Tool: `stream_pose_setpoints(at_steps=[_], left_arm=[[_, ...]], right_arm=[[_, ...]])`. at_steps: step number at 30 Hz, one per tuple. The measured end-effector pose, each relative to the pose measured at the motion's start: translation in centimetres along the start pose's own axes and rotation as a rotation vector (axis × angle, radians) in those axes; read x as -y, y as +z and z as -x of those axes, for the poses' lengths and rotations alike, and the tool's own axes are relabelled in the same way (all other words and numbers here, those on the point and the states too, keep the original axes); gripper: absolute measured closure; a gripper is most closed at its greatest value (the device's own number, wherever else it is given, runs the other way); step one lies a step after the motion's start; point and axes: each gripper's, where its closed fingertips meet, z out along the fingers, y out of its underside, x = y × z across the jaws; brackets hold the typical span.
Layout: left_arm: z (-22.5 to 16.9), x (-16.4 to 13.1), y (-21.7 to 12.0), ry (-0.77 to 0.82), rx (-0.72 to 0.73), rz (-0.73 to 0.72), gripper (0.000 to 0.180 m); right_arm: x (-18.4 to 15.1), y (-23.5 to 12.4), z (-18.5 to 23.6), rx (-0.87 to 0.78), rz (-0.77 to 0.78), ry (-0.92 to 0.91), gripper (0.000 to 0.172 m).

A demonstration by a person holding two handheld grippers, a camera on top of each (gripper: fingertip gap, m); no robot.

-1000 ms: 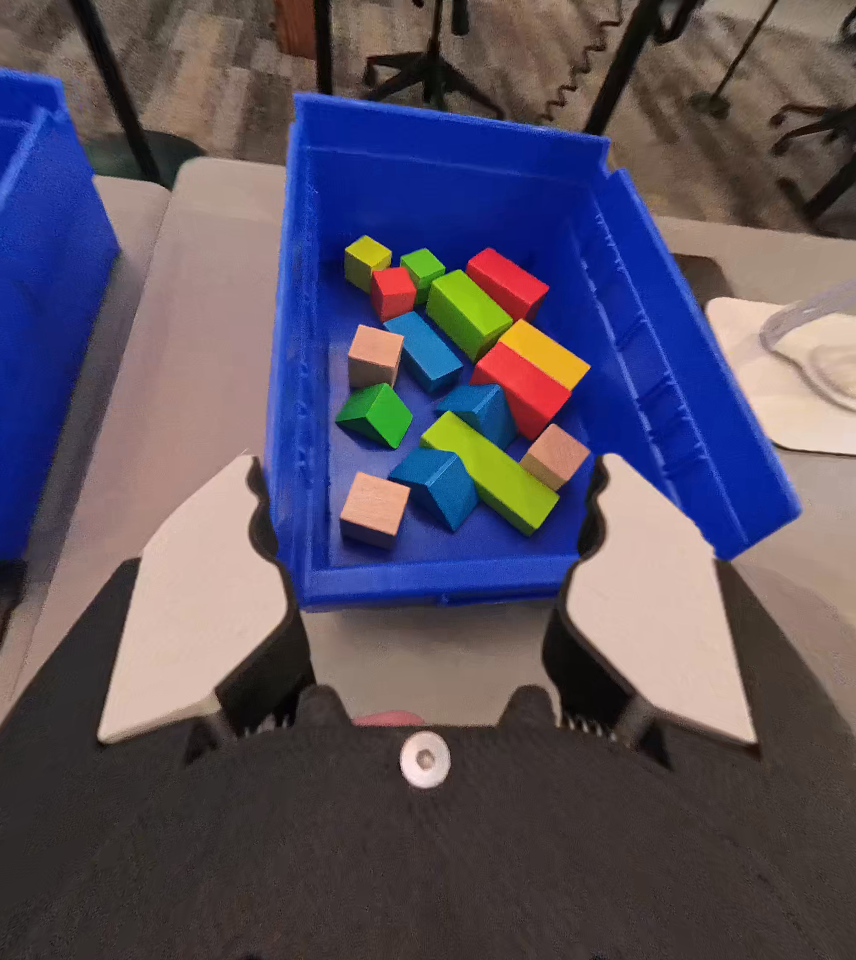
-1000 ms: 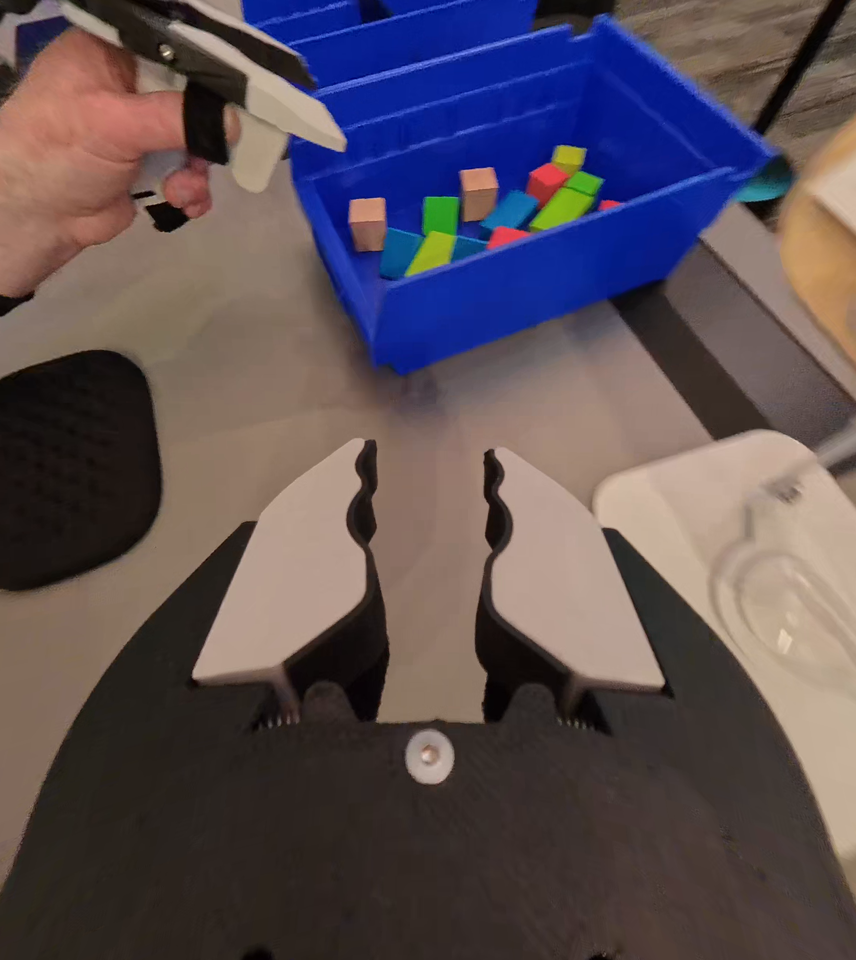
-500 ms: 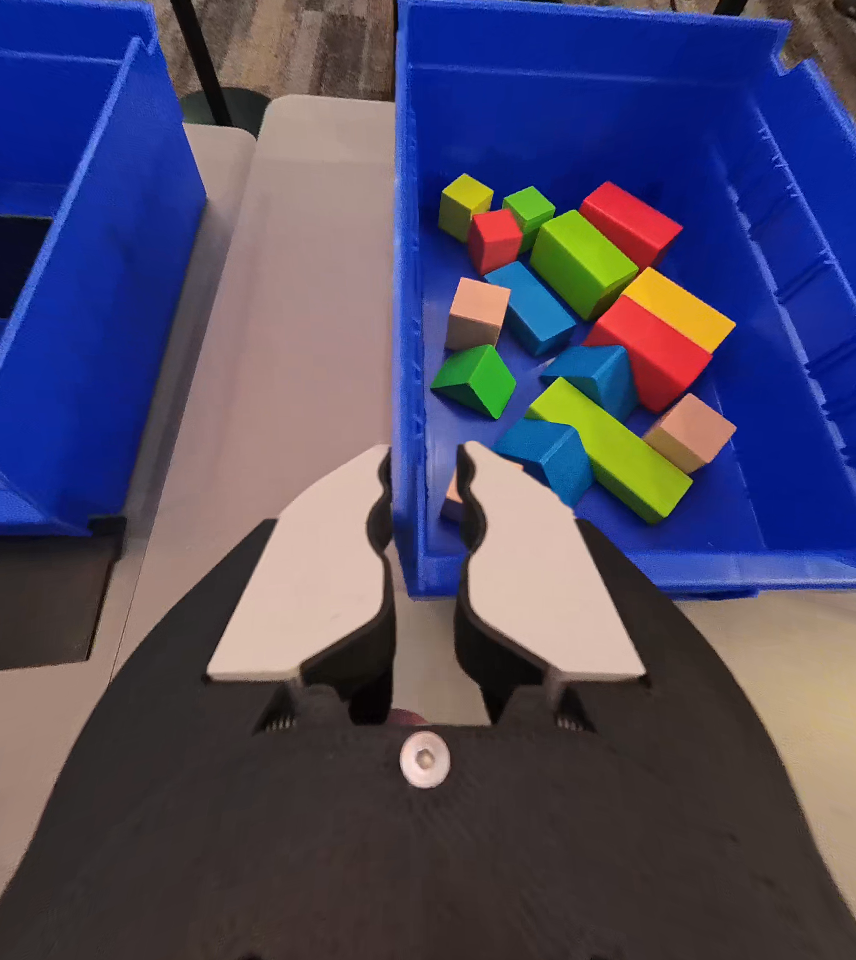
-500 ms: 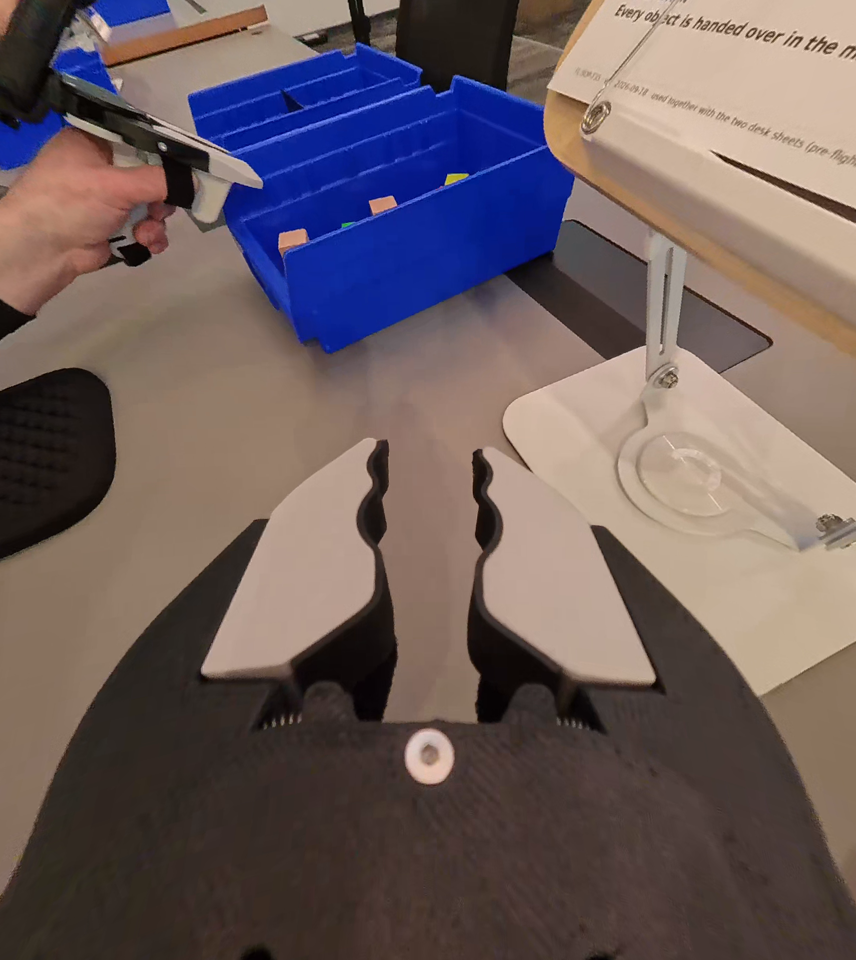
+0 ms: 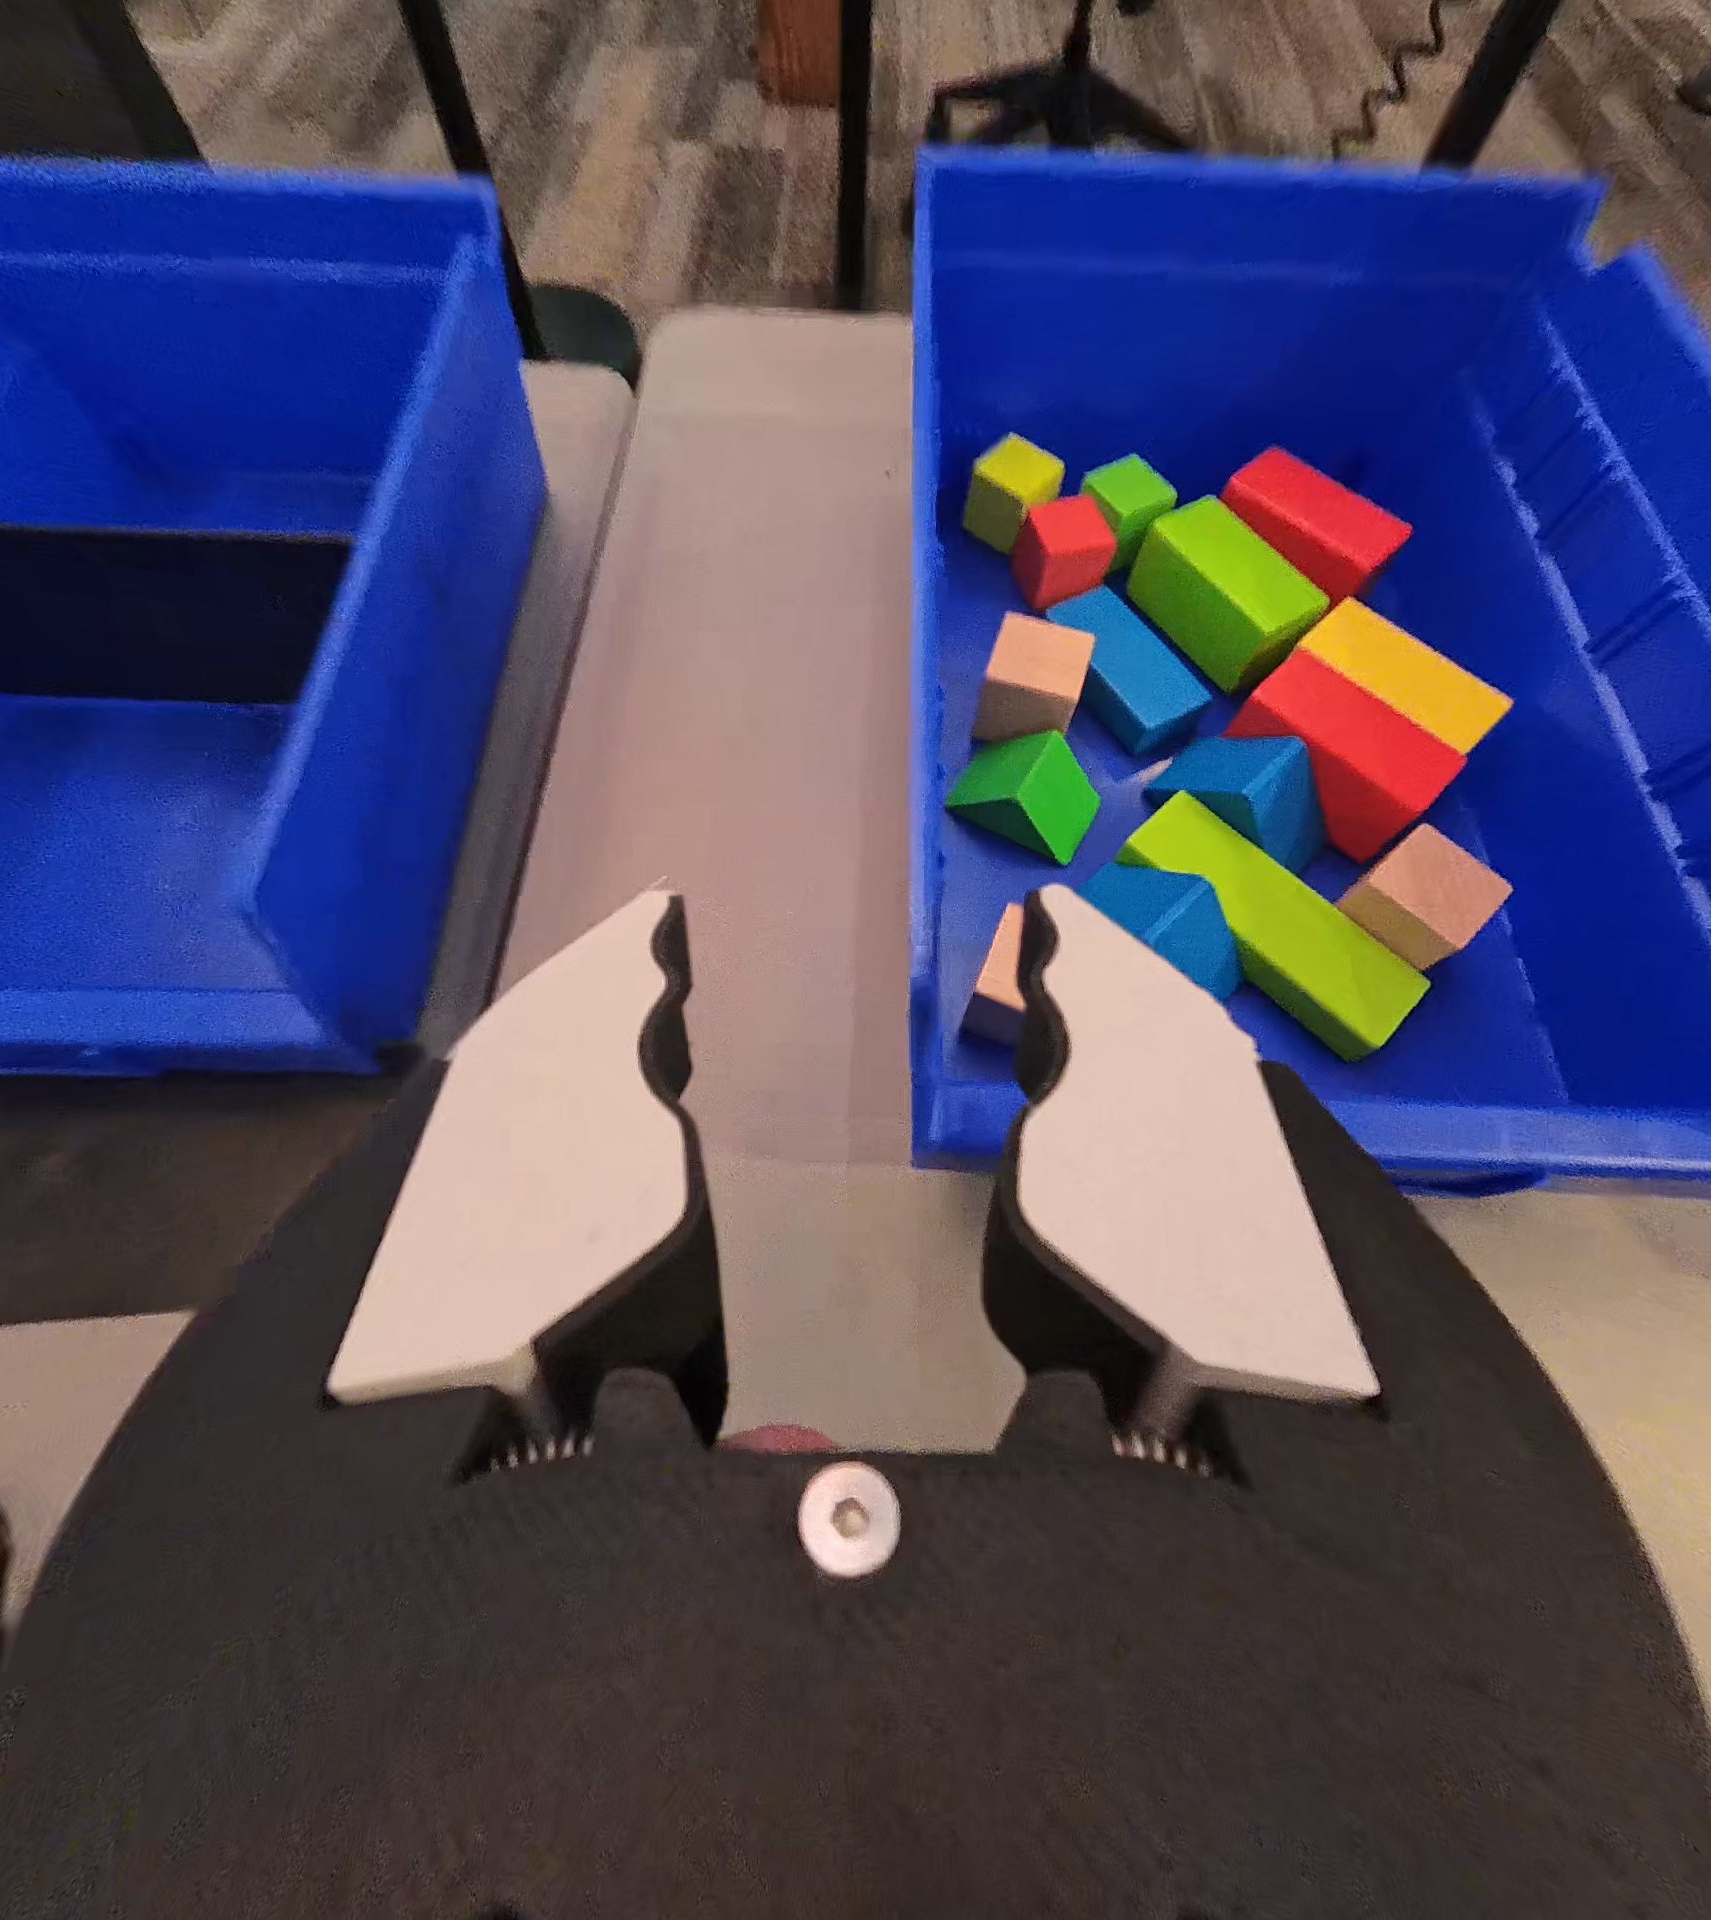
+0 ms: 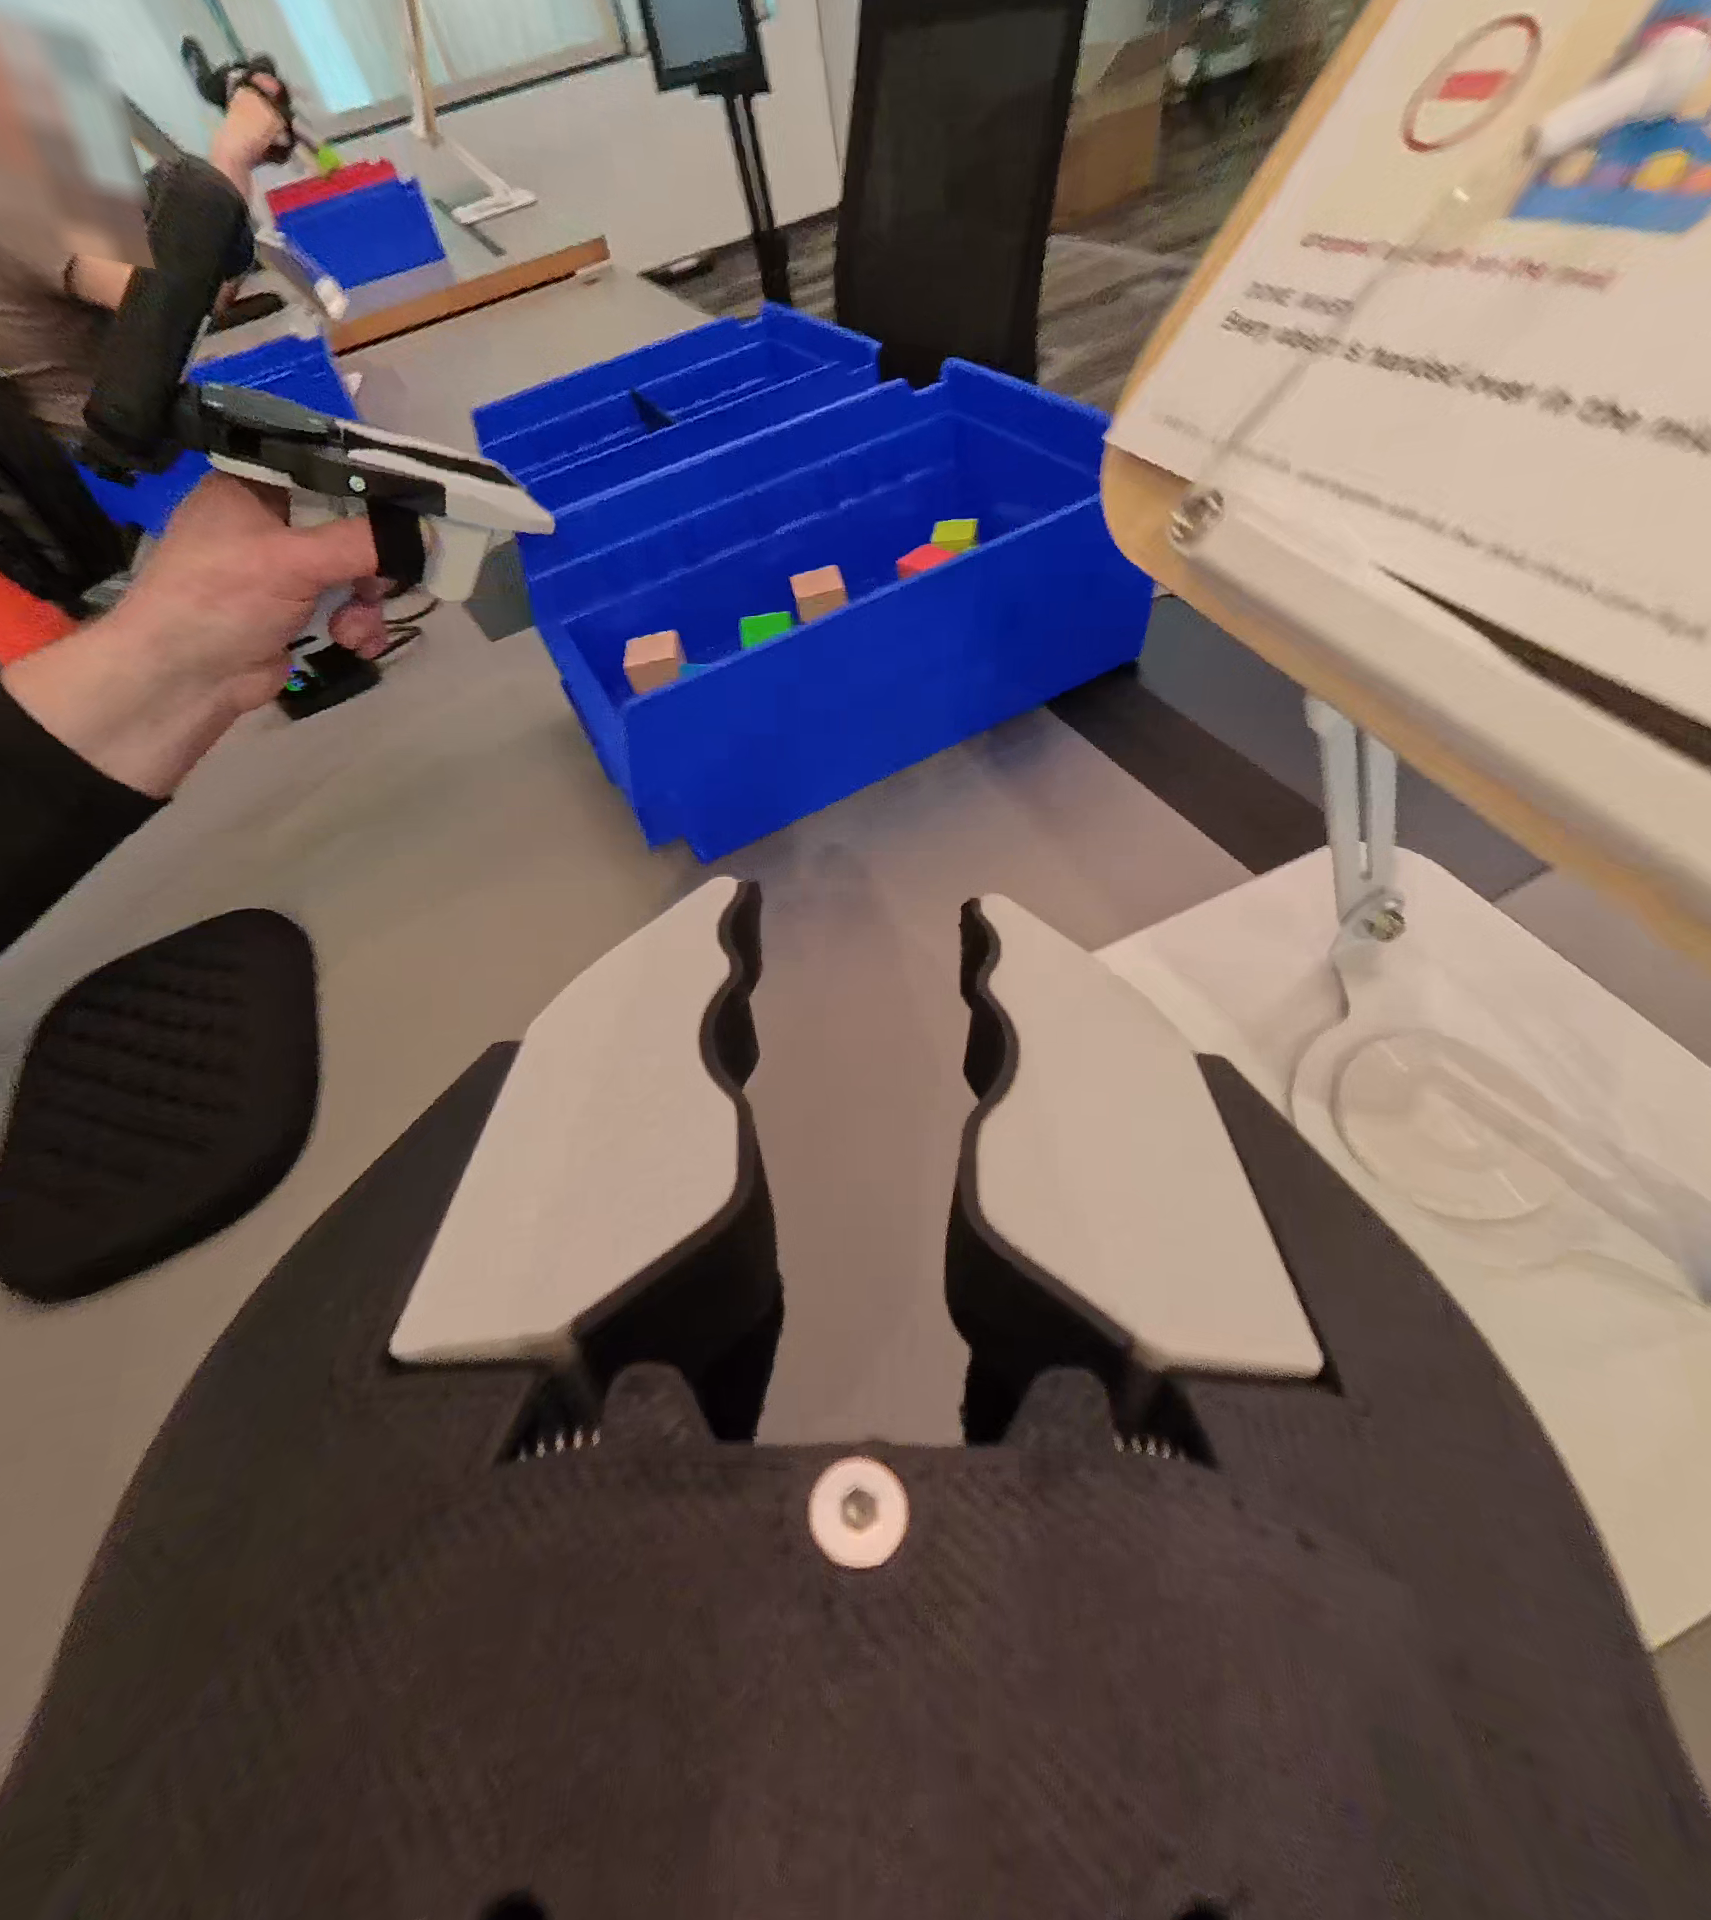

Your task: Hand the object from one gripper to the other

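— Grey matte table [image 5: 768, 644]; wooden blocks [image 5: 1225, 665], cubes, bars and wedges, are kept in the ribbed blue plastic bin [image 5: 1661, 644]. Grasped?
— No. Left gripper [image 5: 856, 914] and right gripper [image 6: 856, 904] are spread, nothing gripped. Printed sheet [image 6: 1557, 343] is blurred.

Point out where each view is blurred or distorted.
Left wrist view: blue bins' walls are softly smeared and splay outward, wide-angle; the blocks stay fairly crisp. Right wrist view: the sign board and clear stand base are motion-blurred; a mosaic patch sits top left.
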Motion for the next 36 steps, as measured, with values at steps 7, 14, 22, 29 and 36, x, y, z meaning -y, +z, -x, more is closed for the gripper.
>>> stream_pose_setpoints(at_steps=[7,14,22,29,36], left_arm=[[-8.1,5.3,-1.2,0.246,-0.165,-0.111,0.117],[-15.2,1.7,6.4,0.627,-0.329,0.285,0.100],[-15.1,-1.5,11.4,0.769,-0.360,0.610,0.097],[-15.1,-3.1,13.0,0.760,-0.378,0.710,0.102],[-15.6,-3.3,13.5,0.702,-0.429,0.705,0.108]], right_arm=[[3.2,2.3,2.2,0.142,0.015,-0.071,0.135],[0.2,3.9,2.0,0.177,0.040,-0.052,0.138],[-0.2,3.7,1.2,0.167,0.044,-0.055,0.139],[-0.6,3.8,1.0,0.167,0.051,-0.054,0.139],[-1.0,4.0,1.0,0.172,0.066,-0.056,0.140]])
